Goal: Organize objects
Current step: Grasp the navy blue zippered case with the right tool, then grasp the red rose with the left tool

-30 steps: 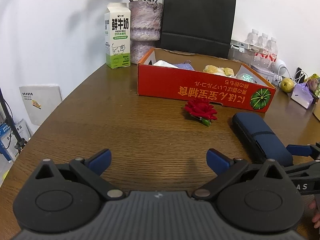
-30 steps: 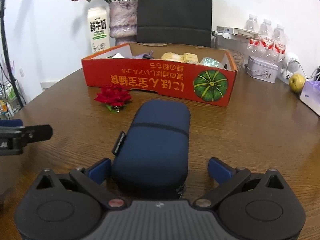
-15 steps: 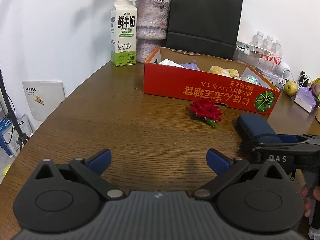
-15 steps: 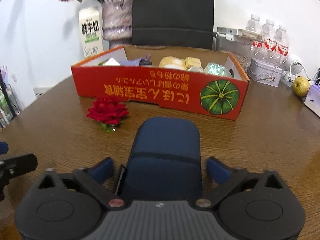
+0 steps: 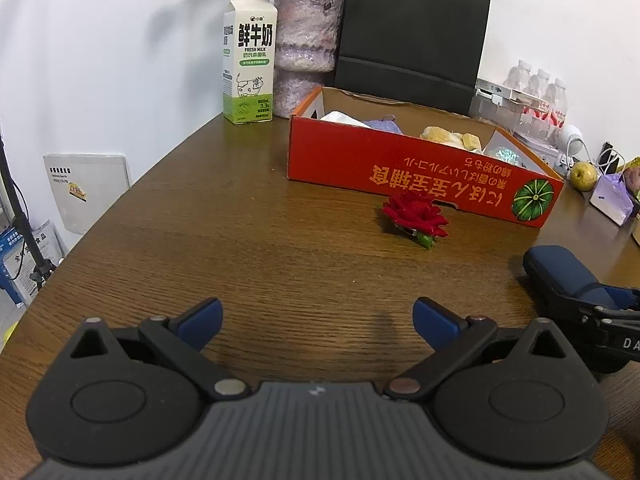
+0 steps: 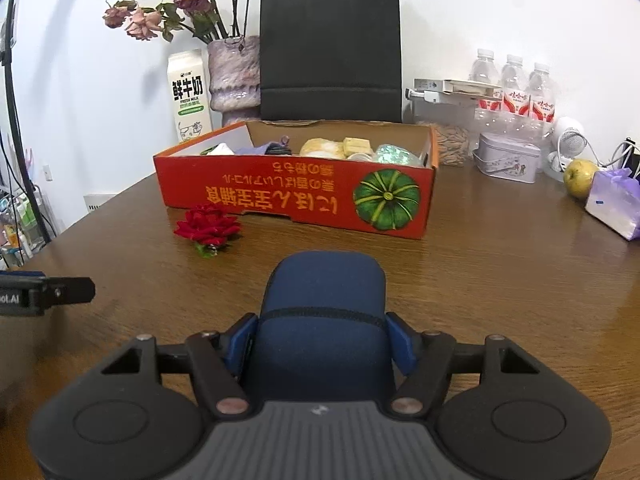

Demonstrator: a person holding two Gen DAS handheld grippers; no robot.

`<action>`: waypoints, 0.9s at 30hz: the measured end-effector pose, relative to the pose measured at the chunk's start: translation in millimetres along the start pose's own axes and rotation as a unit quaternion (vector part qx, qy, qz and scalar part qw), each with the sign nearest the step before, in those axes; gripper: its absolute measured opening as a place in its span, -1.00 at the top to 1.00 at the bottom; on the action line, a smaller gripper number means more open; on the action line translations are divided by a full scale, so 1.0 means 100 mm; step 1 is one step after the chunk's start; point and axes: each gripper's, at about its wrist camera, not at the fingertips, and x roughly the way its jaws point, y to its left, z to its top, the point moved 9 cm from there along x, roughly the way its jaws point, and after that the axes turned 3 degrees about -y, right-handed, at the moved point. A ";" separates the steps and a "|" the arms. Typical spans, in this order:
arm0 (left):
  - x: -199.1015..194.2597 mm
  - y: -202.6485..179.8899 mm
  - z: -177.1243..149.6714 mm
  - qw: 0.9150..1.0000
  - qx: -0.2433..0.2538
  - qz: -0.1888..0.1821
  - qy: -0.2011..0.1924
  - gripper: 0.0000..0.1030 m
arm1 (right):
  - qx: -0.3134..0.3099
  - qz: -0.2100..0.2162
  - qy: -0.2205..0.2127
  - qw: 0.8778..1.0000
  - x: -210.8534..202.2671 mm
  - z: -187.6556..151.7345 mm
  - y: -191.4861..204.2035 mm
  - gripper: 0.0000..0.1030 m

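So the right gripper [image 6: 322, 342] has its blue pads pressed up against both sides of the navy zip case [image 6: 322, 312], clamped on the near end of it. The case sticks straight out ahead between the fingers, lying long-ways on the wooden table [image 6: 500, 272]. Can't tell if it's resting on the table or slightly lifted.

Ahead of the case and a bit to the left there's a red rose [image 6: 208, 227] lying on the table, just in front of the red cardboard box [image 6: 296, 196] with the pumpkin picture. The box has assorted bits piled inside; hard to make out what most of them are. Behind the box: a milk carton [image 6: 190, 96], a vase of dried flowers [image 6: 234, 76] and a black paper bag [image 6: 330, 50]. Off to the far right, a green apple [image 6: 580, 178] and some water bottles [image 6: 514, 80].

The left gripper [image 5: 316, 318] is spread wide with nothing between its fingers, just bare tabletop under it. From there the rose [image 5: 414, 216] is ahead and slightly right, the box [image 5: 416, 176] right behind it, and the case [image 5: 564, 272] is off to the right with the other gripper on it.
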 end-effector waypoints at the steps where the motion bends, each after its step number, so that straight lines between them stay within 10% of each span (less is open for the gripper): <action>1: 0.01 -0.01 -0.01 1.000 0.002 0.001 0.001 -1.00 | 0.001 0.002 0.001 1.000 0.00 -0.01 -0.02 -0.29; 20: 0.91 -0.84 0.60 0.999 0.046 0.010 -0.003 -1.00 | 0.014 0.003 0.008 1.000 0.01 -0.03 -0.12 -0.30; 22: 1.00 -0.86 0.62 0.999 0.043 0.002 -0.002 -0.73 | 0.018 0.005 0.009 1.000 0.02 -0.03 -0.13 -0.30; 23: 1.01 -0.87 0.60 0.999 0.046 -0.009 0.003 0.07 | 0.020 0.006 0.010 1.000 0.02 -0.03 -0.13 -0.30; 27: 0.81 -0.85 0.51 0.998 0.053 -0.044 0.008 0.34 | 0.028 0.011 0.010 1.000 0.03 -0.03 -0.15 -0.31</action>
